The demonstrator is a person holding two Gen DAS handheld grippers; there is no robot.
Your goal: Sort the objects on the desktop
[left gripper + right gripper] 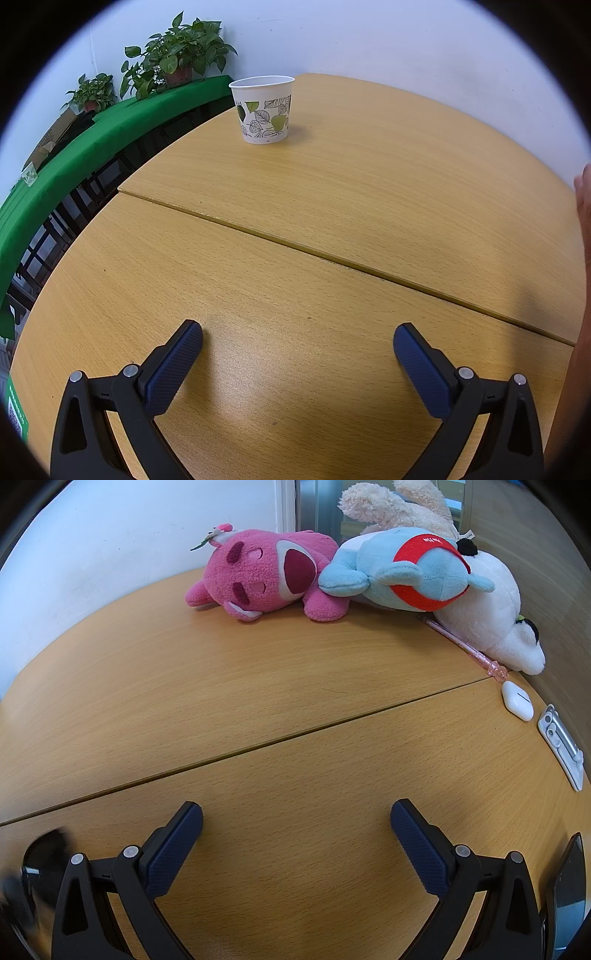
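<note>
In the left wrist view, a white paper cup (263, 109) with green leaf print stands upright at the far side of the wooden table (332, 206). My left gripper (297, 339) is open and empty, low over the table, well short of the cup. In the right wrist view, a pink plush bear (266, 576), a blue plush with a red band (406, 572) and a white plush (495, 616) lie at the table's far edge. A pink pen (465, 648) lies beside the white plush. My right gripper (296, 818) is open and empty, far from them.
A white earbud case (518, 700), a silver-white clip device (562, 746) and a dark phone (567, 890) lie along the right edge. A cream plush (399, 506) sits behind. Potted plants (177, 59) stand on a green-covered shelf (92, 136) to the left. A hand (583, 206) shows at the right.
</note>
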